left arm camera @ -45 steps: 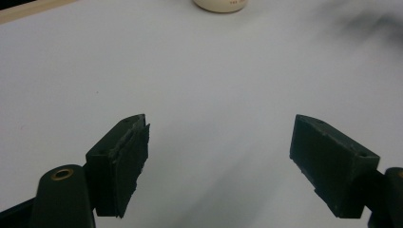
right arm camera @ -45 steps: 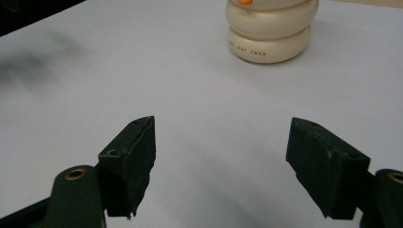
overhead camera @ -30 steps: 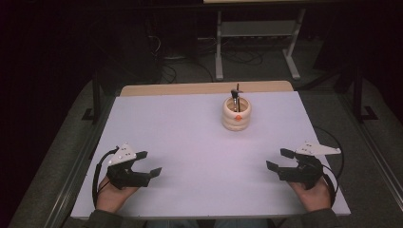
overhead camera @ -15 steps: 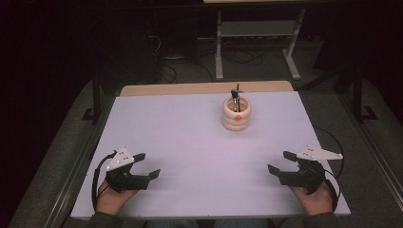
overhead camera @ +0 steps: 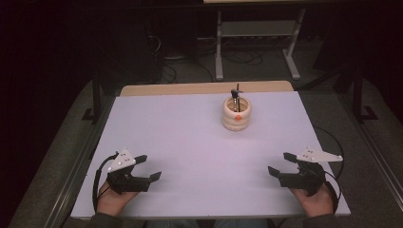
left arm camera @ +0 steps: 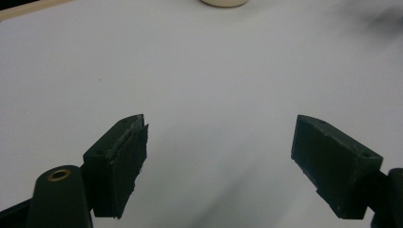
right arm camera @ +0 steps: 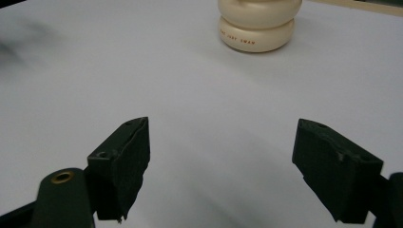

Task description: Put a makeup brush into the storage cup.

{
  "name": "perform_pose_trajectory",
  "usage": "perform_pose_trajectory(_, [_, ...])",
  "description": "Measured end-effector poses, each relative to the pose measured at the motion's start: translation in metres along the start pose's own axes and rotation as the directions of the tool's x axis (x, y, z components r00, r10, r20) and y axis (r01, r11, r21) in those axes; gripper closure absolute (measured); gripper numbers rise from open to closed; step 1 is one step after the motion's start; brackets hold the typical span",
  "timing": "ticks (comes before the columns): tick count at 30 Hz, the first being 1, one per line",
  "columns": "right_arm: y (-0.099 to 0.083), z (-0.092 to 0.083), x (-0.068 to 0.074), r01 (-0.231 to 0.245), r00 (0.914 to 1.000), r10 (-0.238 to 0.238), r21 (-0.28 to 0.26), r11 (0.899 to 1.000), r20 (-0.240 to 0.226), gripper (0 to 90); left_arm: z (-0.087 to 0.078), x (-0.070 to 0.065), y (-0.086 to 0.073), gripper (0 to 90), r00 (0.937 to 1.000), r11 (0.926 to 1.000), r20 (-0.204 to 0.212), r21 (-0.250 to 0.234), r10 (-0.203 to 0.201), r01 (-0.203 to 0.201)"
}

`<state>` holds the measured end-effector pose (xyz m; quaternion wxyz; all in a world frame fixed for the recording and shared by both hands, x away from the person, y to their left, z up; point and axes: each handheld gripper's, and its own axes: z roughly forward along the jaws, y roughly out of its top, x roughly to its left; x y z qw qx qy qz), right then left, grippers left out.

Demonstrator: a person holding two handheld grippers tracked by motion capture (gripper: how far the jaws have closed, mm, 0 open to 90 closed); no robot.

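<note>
The right gripper view shows red lettering on the cream ribbed ceramic holder [right arm camera: 259, 26]; the high view shows a black tool [overhead camera: 236, 92] standing in it, far centre of the white bench [overhead camera: 190, 133]. The left hand-held gripper [overhead camera: 148, 168] and right hand-held gripper [overhead camera: 279, 164], both spread and empty, sit near the front edge, well apart.

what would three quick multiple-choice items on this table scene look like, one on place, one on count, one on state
1. Where does the holder stand on the table?
A. far side, right of middle
B. near left corner
C. between the grippers

2. How many bulging rings make up the holder?
A. one
B. three
C. six

3. How do the left gripper and right gripper stand?
A. both shut
B. one shut
C. both open

Answers: A, it sits toward the far edge; B, three stacked rings show in the high view; C, each gripper view shows a wide gap between jaws.
</note>
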<state>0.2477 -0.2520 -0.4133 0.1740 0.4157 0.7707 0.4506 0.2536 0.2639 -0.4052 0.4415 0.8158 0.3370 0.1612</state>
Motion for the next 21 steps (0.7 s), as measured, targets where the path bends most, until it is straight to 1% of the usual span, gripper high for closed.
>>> perform_pose_trajectory(6, [-0.0007, 0.0022, 0.0011, 0.012, 0.9999, -0.012, 0.01, 1.0, 0.003, 19.3, 0.0013, -0.0011, 0.0007, 19.0, 1.0, 1.0, 0.007, 0.003, 0.005, -0.005])
perform_pose_trajectory(8, [-0.0008, 0.0027, 0.0013, 0.026, 0.9996, -0.026, 0.013, 1.0, 0.005, 19.4, 0.002, -0.0009, 0.0002, 19.0, 0.9999, 0.9999, 0.005, 0.004, 0.009, -0.01])
perform_pose_trajectory(13, [-0.0007, 0.0028, 0.0024, 0.025, 0.9997, -0.026, 0.012, 1.0, 0.006, 19.5, 0.0028, -0.0007, 0.0002, 19.0, 0.9999, 0.9999, 0.012, 0.004, 0.012, -0.012])
perform_pose_trajectory(15, [-0.0005, 0.0025, 0.0025, 0.03, 0.9995, -0.03, 0.009, 1.0, 0.008, 19.5, 0.0024, -0.0005, 0.0001, 19.0, 0.9998, 0.9998, 0.007, 0.005, 0.019, -0.019])
perform_pose_trajectory(19, [-0.0001, 0.0019, 0.0033, 0.031, 0.9995, -0.031, 0.006, 1.0, 0.005, 19.5, 0.002, -0.0001, -0.0001, 19.0, 0.9999, 1.0, 0.007, -0.003, 0.009, -0.009])
perform_pose_trajectory(21, [0.0002, 0.0019, 0.0035, 0.038, 0.9993, -0.038, 0.002, 0.999, 0.006, 19.6, 0.0018, -0.0004, 0.0004, 19.0, 0.9997, 0.9998, 0.007, 0.005, 0.022, -0.022])
